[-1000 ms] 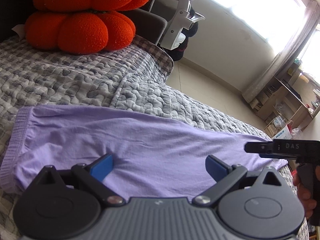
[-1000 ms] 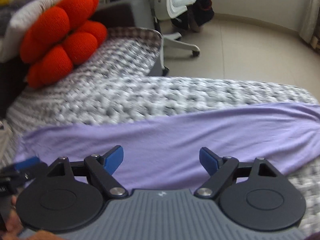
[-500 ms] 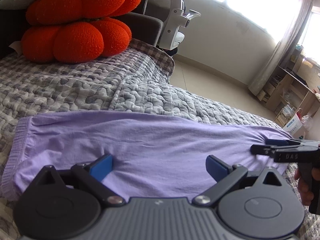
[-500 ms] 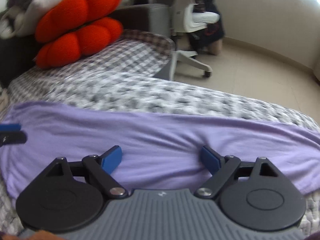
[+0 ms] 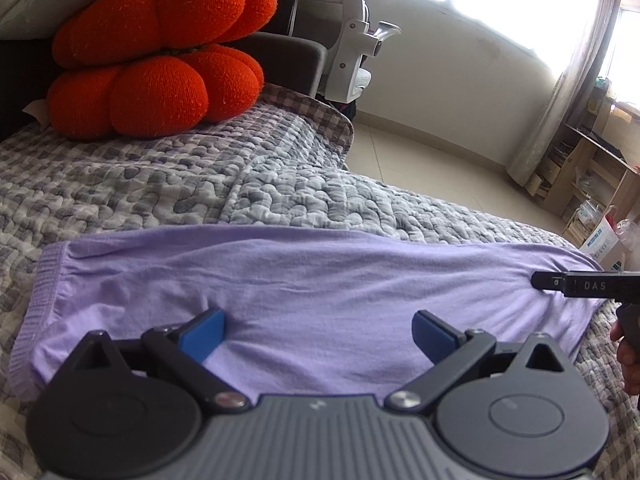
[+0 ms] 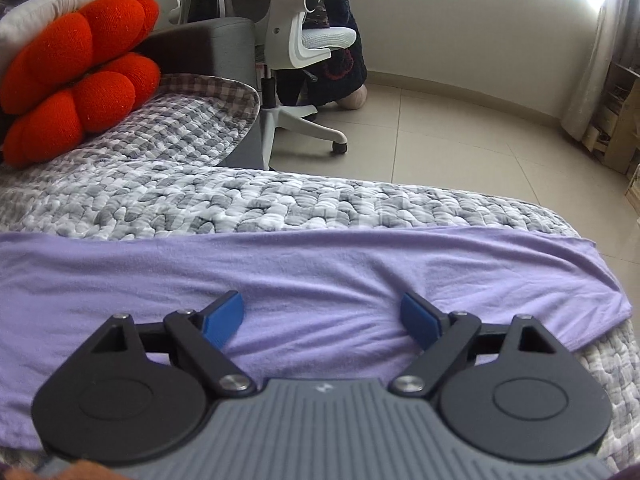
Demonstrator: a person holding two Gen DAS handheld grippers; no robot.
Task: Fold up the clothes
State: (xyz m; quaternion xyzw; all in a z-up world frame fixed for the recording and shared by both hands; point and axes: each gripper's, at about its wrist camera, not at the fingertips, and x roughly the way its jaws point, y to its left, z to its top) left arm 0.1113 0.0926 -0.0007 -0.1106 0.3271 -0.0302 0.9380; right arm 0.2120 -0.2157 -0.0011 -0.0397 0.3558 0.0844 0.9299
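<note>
A lilac garment (image 5: 304,280) lies folded into a long band across the grey quilted bed cover (image 5: 160,176), its ribbed hem at the left end. My left gripper (image 5: 318,330) hovers low over the band's left half, open, its blue pads (image 5: 202,330) wide apart with only flat cloth below. In the right wrist view my right gripper (image 6: 322,318) stands open over the garment (image 6: 320,272) toward its right end. The right gripper's fingers (image 5: 576,282) reach in from the right edge of the left wrist view, over the garment's right end, with a hand below them.
Two stacked orange pumpkin cushions (image 5: 156,60) sit at the bed's far left. A white office chair (image 6: 304,40) stands on the tiled floor (image 6: 460,140) beyond the bed. Wooden shelves and a box (image 5: 600,236) stand at the far right by the curtain.
The right gripper swung rightward along the garment and sank a little, so its view now reaches the band's right end. The left gripper rolled slightly but stayed over the same spot.
</note>
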